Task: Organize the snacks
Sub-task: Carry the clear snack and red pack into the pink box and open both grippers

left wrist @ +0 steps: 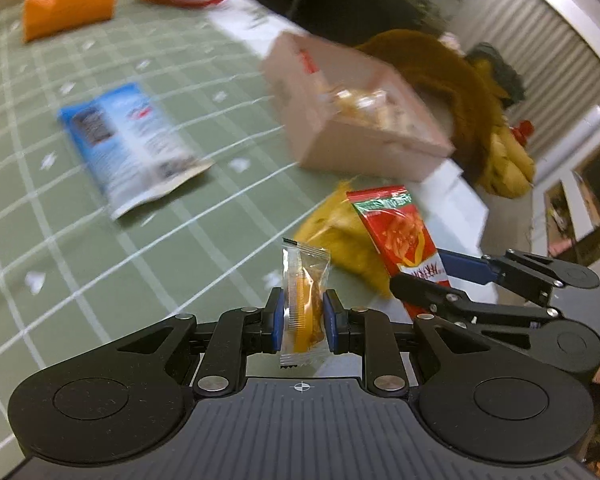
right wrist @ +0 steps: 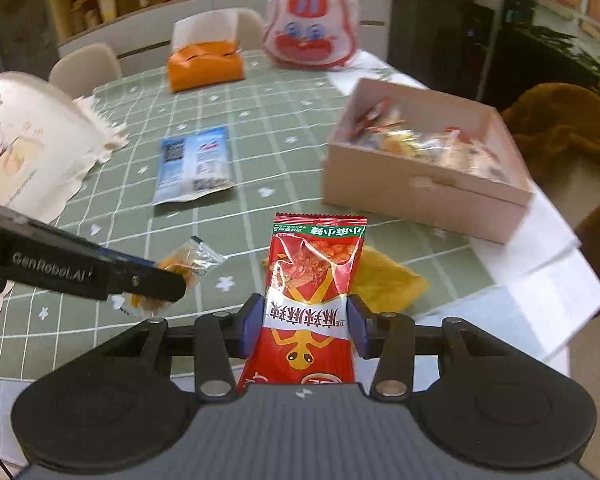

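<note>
My left gripper (left wrist: 303, 314) is shut on a small clear packet with an orange snack (left wrist: 305, 302), held above the green checked tablecloth (left wrist: 100, 256). It also shows in the right wrist view (right wrist: 192, 262). My right gripper (right wrist: 306, 324) is shut on a red snack packet (right wrist: 314, 280), which also shows in the left wrist view (left wrist: 398, 232). A pink box (right wrist: 412, 190) holding several snacks stands to the right on the table; it also shows in the left wrist view (left wrist: 340, 140). A blue and white bag (right wrist: 196, 166) and a yellow packet (right wrist: 384, 280) lie on the cloth.
An orange pouch (right wrist: 204, 64) and a red and white rabbit-face bag (right wrist: 312, 28) stand at the far side. A cream cloth bag (right wrist: 28, 140) lies at the left. A brown plush toy (right wrist: 568, 132) sits beyond the table's right edge. Chairs stand behind.
</note>
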A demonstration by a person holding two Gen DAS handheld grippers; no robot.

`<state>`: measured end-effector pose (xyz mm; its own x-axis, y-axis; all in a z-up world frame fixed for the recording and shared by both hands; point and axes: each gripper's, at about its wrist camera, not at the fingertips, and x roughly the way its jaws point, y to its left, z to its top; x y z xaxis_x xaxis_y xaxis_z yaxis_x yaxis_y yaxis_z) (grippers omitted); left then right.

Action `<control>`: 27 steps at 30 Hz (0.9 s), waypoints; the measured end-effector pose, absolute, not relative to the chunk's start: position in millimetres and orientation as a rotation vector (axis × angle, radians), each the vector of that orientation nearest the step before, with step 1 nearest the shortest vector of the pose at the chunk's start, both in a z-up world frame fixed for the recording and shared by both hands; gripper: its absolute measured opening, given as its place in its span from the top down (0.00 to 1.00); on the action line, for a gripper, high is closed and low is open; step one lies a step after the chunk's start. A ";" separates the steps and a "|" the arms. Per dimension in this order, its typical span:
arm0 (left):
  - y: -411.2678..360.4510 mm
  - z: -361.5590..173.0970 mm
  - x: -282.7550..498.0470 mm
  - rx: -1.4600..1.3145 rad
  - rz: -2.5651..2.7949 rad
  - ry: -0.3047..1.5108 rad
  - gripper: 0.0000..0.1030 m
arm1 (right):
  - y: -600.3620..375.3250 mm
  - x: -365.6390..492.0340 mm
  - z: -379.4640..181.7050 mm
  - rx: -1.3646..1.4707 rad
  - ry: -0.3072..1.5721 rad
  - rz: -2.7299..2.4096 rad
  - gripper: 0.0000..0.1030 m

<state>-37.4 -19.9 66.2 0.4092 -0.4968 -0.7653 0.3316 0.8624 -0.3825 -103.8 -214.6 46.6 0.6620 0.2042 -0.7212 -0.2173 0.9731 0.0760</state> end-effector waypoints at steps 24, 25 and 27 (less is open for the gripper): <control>-131.1 106.3 187.7 -0.313 -0.799 0.933 0.73 | -332.7 40.4 155.5 0.151 0.572 -0.046 0.56; -136.8 88.6 200.8 -0.305 -0.782 0.984 0.73 | -337.0 51.4 144.5 0.182 0.595 -0.038 0.54; -134.1 63.4 210.5 -0.298 -0.728 1.027 0.73 | -346.2 76.2 117.4 0.255 0.665 -0.017 0.52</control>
<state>210.5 -134.1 63.4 0.3121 -0.6743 -0.6692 0.4089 0.7312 -0.5460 76.2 -346.2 117.4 0.7877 0.0656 -0.6126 0.0969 0.9687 0.2284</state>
